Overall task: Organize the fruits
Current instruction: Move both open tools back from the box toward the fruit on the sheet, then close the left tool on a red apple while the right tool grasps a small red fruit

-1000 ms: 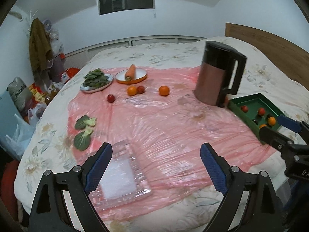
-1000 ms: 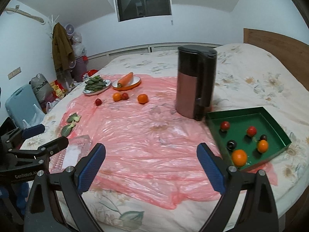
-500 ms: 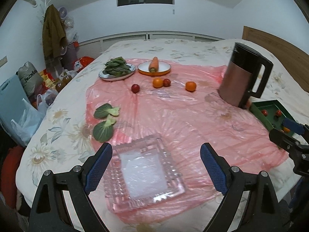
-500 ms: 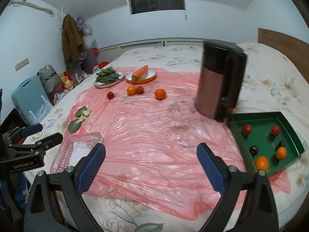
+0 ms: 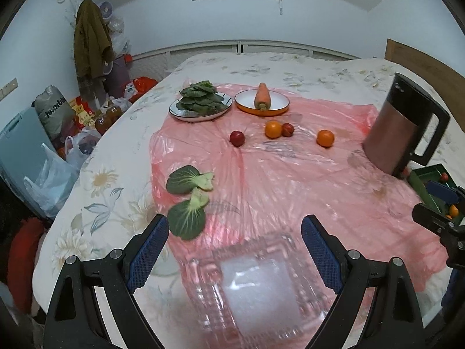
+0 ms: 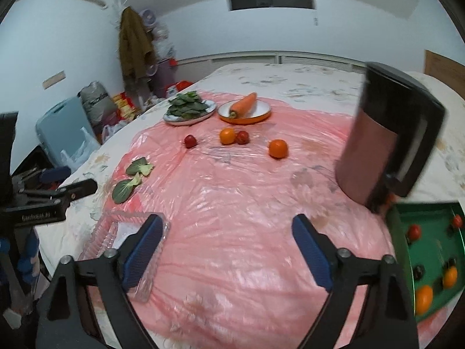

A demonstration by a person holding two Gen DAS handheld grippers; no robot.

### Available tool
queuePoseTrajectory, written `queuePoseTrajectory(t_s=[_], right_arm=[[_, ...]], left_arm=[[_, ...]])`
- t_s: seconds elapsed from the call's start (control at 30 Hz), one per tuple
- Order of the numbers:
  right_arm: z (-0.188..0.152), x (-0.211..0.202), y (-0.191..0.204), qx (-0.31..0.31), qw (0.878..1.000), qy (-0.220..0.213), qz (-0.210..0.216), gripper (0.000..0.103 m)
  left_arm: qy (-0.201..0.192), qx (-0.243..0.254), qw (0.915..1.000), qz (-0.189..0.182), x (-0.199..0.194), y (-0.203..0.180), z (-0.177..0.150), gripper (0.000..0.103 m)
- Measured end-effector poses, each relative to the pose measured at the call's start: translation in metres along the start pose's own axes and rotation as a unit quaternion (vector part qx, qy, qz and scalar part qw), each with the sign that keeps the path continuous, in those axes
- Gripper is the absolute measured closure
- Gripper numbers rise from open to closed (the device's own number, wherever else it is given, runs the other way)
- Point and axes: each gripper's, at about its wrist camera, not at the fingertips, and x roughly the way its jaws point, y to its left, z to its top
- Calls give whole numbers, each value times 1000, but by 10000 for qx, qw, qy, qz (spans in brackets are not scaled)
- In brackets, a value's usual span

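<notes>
Two oranges [image 5: 273, 129] [image 5: 325, 138] and two small red fruits [image 5: 237, 138] [image 5: 287, 129] lie on the pink plastic sheet [image 5: 276, 180] at the far side. A green tray [image 6: 430, 250] with several small fruits sits at the right. A clear glass tray [image 5: 255, 288] lies just under my left gripper [image 5: 234, 250], which is open and empty. My right gripper [image 6: 226, 250] is open and empty over the sheet's near part, with the green tray to its right.
A dark kettle [image 5: 404, 128] stands at the right beside the green tray. A plate of greens [image 5: 200, 103] and an orange-rimmed plate with a carrot [image 5: 262, 101] sit at the far edge. Two loose leaves [image 5: 189, 197] lie left. Bags clutter the floor at left.
Both grippers have swung to the left: the glass tray now sits centred under the left gripper, and the green tray has slid to the right edge of both views. Both jaws stay open.
</notes>
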Motion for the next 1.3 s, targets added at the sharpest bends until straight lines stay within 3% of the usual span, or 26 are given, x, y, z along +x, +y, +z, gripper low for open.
queuePoseTrajectory(t_s=[0.17,0.33,0.5,0.67,0.97,1.3], right_arm=[[29,44,-6,-299,9988,211,333,0],[57,99,-13,-653,9955,402,564,7],[89,168,-23,-970,9906,597,754,25],[105,218,-33,-1167,9869,818,761,36],[132,274,-46,-1242,9831,1164,678,40],[152,315,-40,-1679,9715,1570,572,40]], left_arm=[[96,201,9998,10,29,8,23,14],[145,378,9991,-149,72,6,54,14],[286,359,9985,-304,129,2,82,15],[541,360,9972,-361,183,-1,98,28],[842,304,9957,-243,228,2,110,34],[1166,305,9920,-369,261,4,118,45]])
